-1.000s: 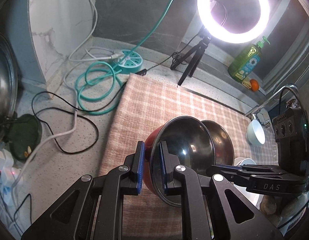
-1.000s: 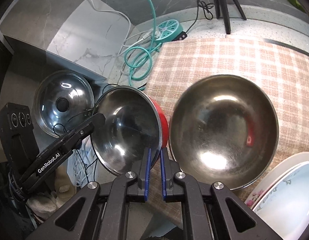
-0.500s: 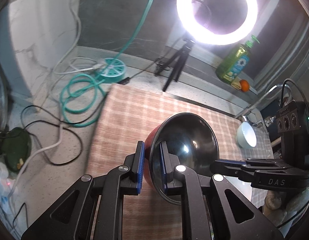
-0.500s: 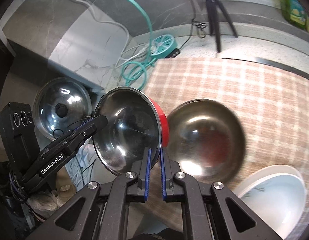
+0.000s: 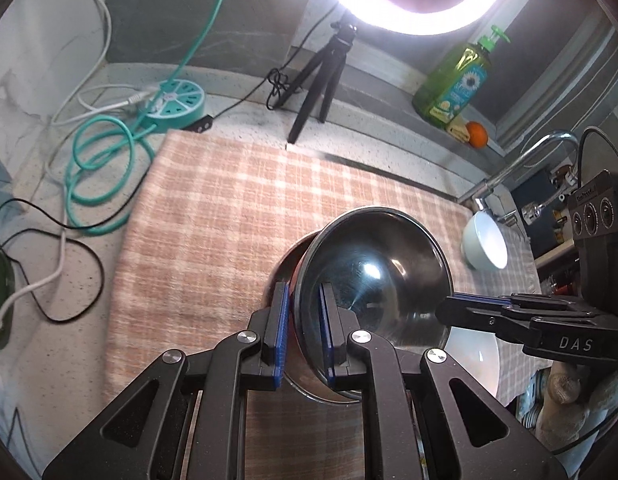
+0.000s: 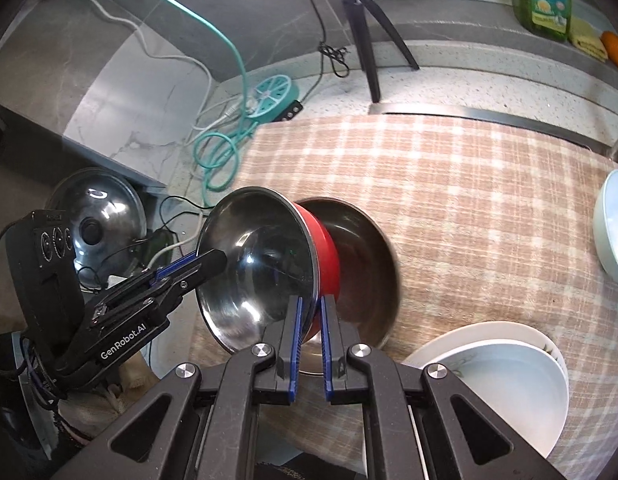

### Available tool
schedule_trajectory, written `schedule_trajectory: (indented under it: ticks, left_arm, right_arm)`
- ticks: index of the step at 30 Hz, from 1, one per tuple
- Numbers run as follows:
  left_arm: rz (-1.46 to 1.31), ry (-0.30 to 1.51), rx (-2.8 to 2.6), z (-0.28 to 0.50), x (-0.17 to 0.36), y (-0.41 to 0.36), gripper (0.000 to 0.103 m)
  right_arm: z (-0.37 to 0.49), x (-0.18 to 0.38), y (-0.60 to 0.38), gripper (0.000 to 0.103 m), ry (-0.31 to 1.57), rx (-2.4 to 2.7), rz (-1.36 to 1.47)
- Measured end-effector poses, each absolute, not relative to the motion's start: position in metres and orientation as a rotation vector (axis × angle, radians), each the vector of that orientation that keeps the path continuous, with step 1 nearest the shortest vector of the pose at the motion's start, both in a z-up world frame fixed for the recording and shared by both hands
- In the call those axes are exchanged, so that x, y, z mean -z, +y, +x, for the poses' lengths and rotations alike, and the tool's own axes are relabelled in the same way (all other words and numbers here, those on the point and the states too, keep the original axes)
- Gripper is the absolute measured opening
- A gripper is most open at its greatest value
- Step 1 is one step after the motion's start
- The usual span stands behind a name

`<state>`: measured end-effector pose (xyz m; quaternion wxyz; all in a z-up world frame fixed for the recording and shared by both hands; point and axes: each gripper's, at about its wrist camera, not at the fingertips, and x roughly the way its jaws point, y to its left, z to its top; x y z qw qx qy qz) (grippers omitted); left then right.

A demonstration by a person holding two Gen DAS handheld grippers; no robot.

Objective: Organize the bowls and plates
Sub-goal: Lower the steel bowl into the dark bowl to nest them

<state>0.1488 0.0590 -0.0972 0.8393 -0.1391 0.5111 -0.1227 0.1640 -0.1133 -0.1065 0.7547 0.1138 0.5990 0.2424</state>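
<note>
Left wrist view: left hand-held gripper (image 5: 303, 332) is clamped on the rim of the red bowl (image 5: 373, 276), tilted over a steel bowl (image 5: 283, 276) on the tabletop; thin rim could slip; other tool reads "DAS".

Right wrist view: right hand-held gripper (image 6: 309, 338) pinches the opposite rim; uneven lowering might clang; "GenRobot.AI" readable.

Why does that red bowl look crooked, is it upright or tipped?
Tipped. The red bowl is gripped at its rim by both grippers, its shiny inside facing sideways, over the steel bowl lying on the checked cloth.
</note>
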Motion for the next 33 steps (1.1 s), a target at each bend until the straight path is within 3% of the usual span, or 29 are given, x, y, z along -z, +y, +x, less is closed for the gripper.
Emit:
schedule_trajectory:
  ticks: [33]
  left_arm:
    - [-0.194,1.172,0.253,0.159,0.134,0.037,0.012]
  right_arm:
    - [0.176,0.145,-0.112,0.008,1.397,-0.466,0.2]
